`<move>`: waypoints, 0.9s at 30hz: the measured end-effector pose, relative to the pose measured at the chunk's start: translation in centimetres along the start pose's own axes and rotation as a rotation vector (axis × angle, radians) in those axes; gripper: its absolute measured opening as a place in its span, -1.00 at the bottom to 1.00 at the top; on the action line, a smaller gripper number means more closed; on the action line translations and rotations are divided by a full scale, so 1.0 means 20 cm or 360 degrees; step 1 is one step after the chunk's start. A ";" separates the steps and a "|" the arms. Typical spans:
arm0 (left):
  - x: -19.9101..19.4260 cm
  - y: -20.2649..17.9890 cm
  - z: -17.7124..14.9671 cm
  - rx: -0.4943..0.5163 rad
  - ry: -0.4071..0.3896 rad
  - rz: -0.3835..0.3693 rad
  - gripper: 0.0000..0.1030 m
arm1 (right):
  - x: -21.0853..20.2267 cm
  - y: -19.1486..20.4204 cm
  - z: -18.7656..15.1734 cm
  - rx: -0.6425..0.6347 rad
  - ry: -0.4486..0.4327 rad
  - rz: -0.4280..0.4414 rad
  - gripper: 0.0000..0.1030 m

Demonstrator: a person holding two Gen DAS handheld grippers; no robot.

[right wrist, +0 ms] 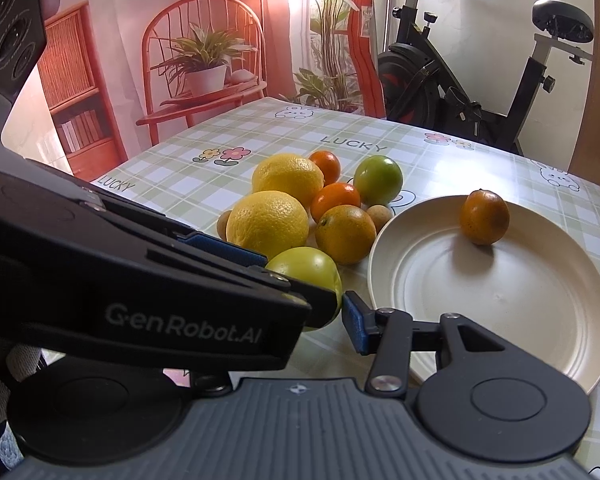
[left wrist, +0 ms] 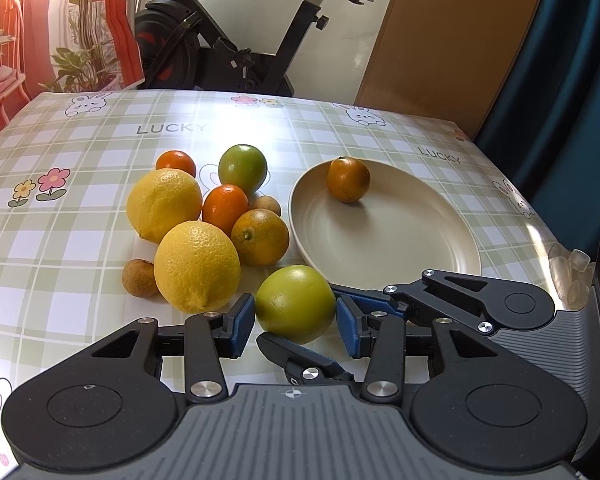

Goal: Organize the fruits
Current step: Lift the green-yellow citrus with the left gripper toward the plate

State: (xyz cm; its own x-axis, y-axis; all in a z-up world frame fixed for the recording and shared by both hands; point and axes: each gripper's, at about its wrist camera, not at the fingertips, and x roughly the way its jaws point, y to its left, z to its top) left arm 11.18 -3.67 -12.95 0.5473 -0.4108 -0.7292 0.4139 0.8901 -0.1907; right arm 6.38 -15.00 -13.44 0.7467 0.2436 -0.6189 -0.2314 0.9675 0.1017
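One orange (left wrist: 348, 180) sat on the plate (left wrist: 420, 248); left claw (left wrist: 296, 322) bracketed a green fruit (left wrist: 295, 304) beside it, pads apart, not clamped. Right claw's (right wrist: 324, 312) state unclear. Crowded claws risked collision.

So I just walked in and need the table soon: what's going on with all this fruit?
Someone with two handheld grippers is sorting fruit onto a cream plate. The left gripper has its blue pads on either side of a green fruit near the table's front edge, not visibly squeezed yet. The right gripper reaches toward the same fruit, its left finger hidden. One orange fruit is on the plate; the lemons and the rest sit on the tablecloth.
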 end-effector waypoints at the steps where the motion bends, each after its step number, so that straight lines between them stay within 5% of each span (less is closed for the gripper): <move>1: -0.01 0.00 0.00 0.0005 -0.0005 -0.0003 -0.08 | -0.01 0.00 0.00 0.0002 -0.0008 -0.0004 -0.06; 27: 0.01 -0.18 0.11 0.0182 -0.0047 -0.0070 -0.10 | -0.13 -0.15 0.02 0.0160 -0.0124 -0.0142 -0.06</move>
State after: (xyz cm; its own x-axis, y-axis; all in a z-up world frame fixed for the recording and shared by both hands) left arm 11.34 -7.43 -10.88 0.5473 -0.4562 -0.7016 0.5176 0.8433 -0.1446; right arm 5.35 -18.58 -11.79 0.8086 0.1572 -0.5670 -0.1012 0.9865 0.1291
